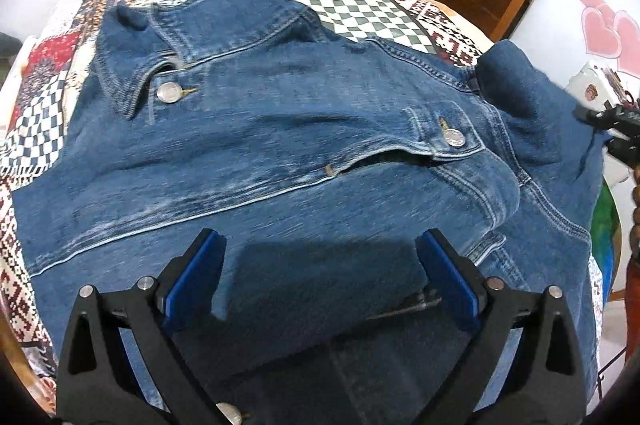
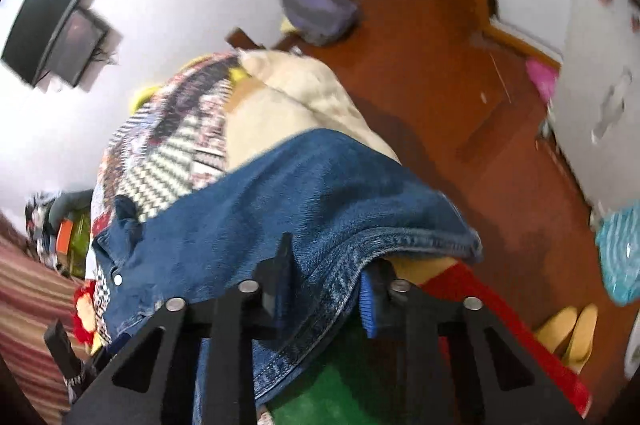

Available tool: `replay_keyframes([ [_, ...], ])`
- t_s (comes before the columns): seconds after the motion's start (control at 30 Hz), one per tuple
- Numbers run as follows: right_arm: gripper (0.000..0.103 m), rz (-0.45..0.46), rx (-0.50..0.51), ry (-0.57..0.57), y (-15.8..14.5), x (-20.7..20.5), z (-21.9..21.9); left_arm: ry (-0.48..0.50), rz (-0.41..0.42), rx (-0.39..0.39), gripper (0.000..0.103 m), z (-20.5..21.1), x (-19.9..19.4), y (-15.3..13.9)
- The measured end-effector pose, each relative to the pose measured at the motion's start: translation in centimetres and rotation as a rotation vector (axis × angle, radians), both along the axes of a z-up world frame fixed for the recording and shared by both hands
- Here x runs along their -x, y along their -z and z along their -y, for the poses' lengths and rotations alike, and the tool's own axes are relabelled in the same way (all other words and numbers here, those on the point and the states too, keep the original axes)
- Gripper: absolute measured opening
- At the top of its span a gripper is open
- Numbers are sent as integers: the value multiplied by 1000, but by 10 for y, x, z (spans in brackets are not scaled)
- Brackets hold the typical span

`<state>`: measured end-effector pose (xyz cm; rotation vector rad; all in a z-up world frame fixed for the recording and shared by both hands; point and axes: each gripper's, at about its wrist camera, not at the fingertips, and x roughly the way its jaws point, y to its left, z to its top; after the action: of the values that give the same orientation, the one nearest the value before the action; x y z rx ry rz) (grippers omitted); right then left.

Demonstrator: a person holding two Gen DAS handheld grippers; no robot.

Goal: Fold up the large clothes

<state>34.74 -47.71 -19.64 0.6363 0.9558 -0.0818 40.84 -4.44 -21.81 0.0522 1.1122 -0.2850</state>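
— Where are we with the denim jacket [image 1: 304, 129]?

— It lies spread front-up on the bed [image 1: 360, 5], over the patchwork quilt, collar toward the far side. We read this as the start of the first fold: one edge is being taken, nothing looks folded over yet.

— And our two tools?

— The left hand-held gripper [image 1: 320, 265] hovers over the lower front panel with its jaws wide apart and nothing between the blue pads. The right hand-held gripper [image 2: 326, 285] has a seamed edge of the jacket running between its fingers; the jaws look drawn in on that denim, so we take it as gripped.

— What does the next move call for?

— We would say the left needs to come down and pinch cloth on its side, then both lift and carry the edge across together, keeping the heavy fabric from sagging.

— Anything we cannot make out?

— Plenty. The right wrist view is blurred, and cloth covers the pad contact, so the grip is our judgement. Which edge it holds, sleeve or hem, we cannot tell. The jacket's near hem is cut off behind the left fingers.
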Motion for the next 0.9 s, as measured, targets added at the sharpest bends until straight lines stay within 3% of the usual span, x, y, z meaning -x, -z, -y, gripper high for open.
replay_keyframes([
  [0.17, 19, 154, 78, -61, -61, 12, -25, -35, 24, 8, 100, -18, 9, -11],
  [0.33, 16, 297, 139, -176, -122, 15, -80, -70, 85, 15, 100, -44, 22, -37],
  [0.47, 16, 341, 53, -285, -143, 7, -122, -112, 139, 41, 100, -68, 34, -58],
  [0.67, 16, 286, 26, -420, -126, -16, -198, -164, 182, 84, 100, -99, 53, -76],
  [0.9, 16, 93, 42, -570, -57, -24, -268, -187, 179, 55, 100, -120, 78, -71],
])
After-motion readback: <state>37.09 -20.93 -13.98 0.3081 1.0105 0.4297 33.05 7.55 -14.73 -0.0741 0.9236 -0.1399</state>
